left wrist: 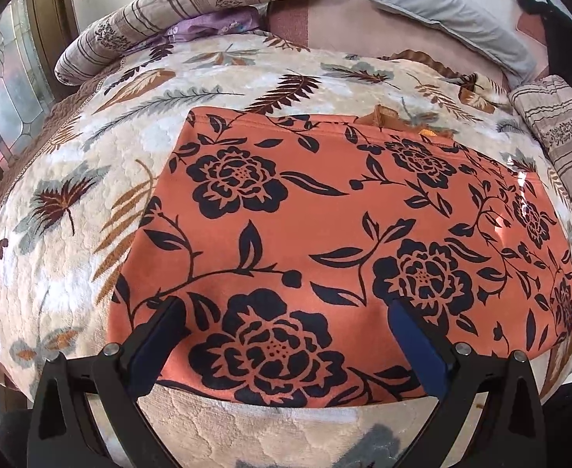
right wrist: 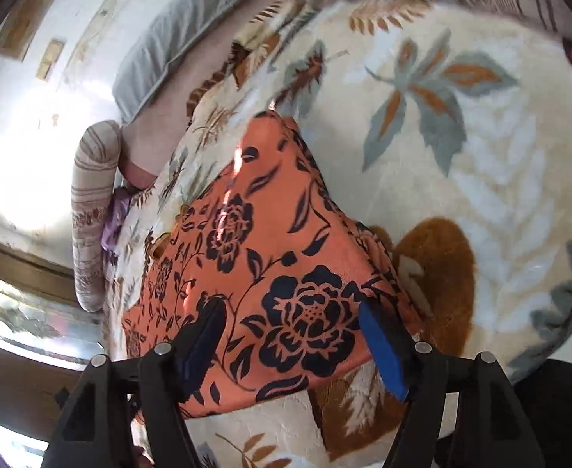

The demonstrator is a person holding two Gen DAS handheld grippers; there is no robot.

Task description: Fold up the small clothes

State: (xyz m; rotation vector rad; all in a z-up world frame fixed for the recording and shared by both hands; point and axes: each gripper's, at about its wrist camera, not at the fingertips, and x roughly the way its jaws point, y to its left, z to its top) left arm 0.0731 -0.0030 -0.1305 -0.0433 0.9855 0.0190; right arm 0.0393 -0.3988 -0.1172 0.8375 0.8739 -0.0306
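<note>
Over on the left there's a window (left wrist: pixel 1 89) and a striped bolster (left wrist: pixel 102 45) at the far edge of the bed. The leaf-print blanket (left wrist: pixel 63 257) covers the bed, and the orange floral garment (left wrist: pixel 325 214) lies spread flat on it. The left gripper (left wrist: pixel 286 308) sits over the garment's near edge, fingers wide apart, nothing pinched. Further right, a grey pillow (left wrist: pixel 453 7). The right gripper (right wrist: pixel 292 312) is spread apart too, hovering over the garment's right-hand corner (right wrist: pixel 270 382), not clamped on anything.
</note>
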